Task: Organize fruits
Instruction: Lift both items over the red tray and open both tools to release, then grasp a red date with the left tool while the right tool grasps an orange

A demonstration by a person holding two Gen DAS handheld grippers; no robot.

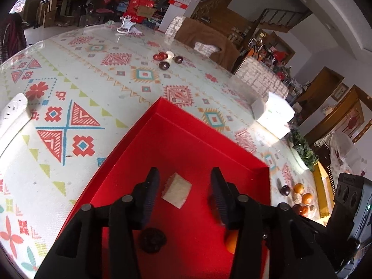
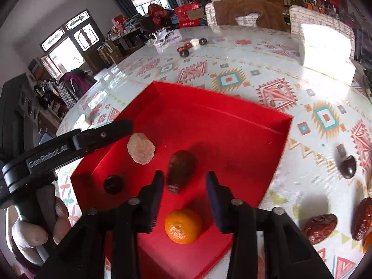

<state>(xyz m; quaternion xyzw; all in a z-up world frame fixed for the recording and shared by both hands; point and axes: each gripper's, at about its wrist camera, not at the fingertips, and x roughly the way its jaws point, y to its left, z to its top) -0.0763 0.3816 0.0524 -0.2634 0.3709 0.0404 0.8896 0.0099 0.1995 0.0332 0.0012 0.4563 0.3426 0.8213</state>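
A red box (image 1: 186,144) (image 2: 220,125) lies open on the patterned table. My left gripper (image 1: 184,174) is open above its floor, and a pale sugary lump (image 1: 176,190) (image 2: 141,148) lies loose between its fingers. A dark round fruit (image 1: 152,240) (image 2: 113,184) rests near the box's corner. My right gripper (image 2: 184,175) is open too. A blurred brown date (image 2: 181,169) sits in the box just past its fingertips, with a gap on its right side. A tangerine (image 2: 183,225) (image 1: 231,241) lies in the box under the right jaws.
Loose on the table right of the box are a dark plum (image 2: 347,167), dates (image 2: 320,227) and tangerines (image 1: 300,197). More fruit (image 1: 167,60) lies far across the table. A white box (image 1: 274,111) and a power strip (image 1: 14,111) sit near the edges. A hand (image 2: 34,230) holds the left gripper's handle.
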